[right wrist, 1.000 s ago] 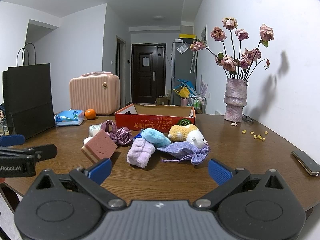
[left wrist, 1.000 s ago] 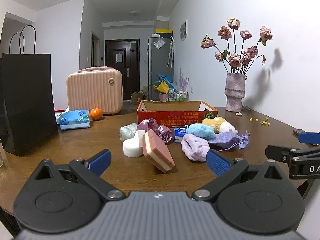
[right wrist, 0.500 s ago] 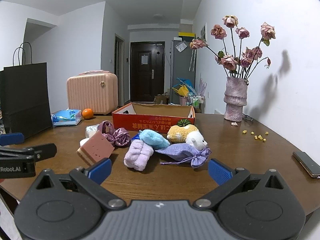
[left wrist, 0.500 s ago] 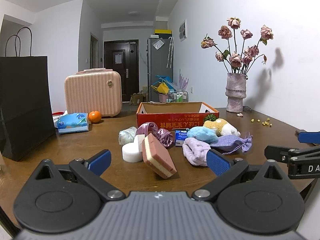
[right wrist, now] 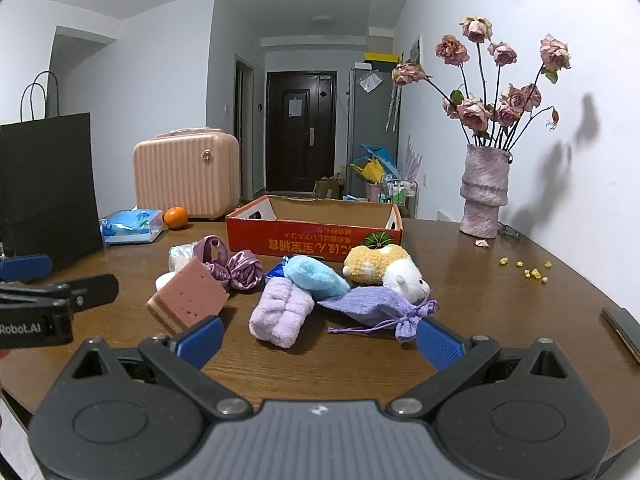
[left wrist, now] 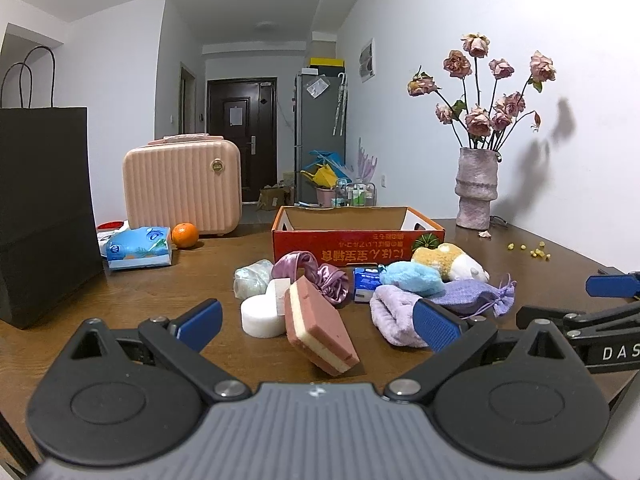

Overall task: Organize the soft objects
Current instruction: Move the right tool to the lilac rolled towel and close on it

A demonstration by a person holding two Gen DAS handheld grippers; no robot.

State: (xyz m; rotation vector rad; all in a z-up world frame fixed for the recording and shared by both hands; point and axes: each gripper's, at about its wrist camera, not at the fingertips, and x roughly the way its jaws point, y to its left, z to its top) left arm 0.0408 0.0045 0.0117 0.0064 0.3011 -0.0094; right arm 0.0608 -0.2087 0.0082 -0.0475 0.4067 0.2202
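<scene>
A heap of soft things lies in front of an open red cardboard box [left wrist: 340,236] [right wrist: 312,236]. A pink-and-cream sponge [left wrist: 320,328] [right wrist: 188,300] leans at the near left, beside a white round pad [left wrist: 260,316]. A purple satin scrunchie [left wrist: 320,276] [right wrist: 232,264], a lilac folded towel [left wrist: 394,320] [right wrist: 280,314], a light blue plush [left wrist: 412,278] [right wrist: 316,278], a yellow-and-white plush [left wrist: 448,262] [right wrist: 384,266] and a lavender drawstring pouch [left wrist: 476,296] [right wrist: 376,306] lie around them. My left gripper [left wrist: 318,322] is open just short of the sponge. My right gripper [right wrist: 318,338] is open before the towel and pouch.
A black paper bag [left wrist: 44,208] stands at the left, with a tissue pack [left wrist: 138,246], an orange [left wrist: 185,235] and a pink case [left wrist: 182,188] behind. A vase of dried roses [left wrist: 476,188] stands far right. A phone [right wrist: 622,328] lies near the right edge.
Both grippers have eased a little forward toward the heap, so the objects look slightly nearer. Both stay open and no object has moved.
</scene>
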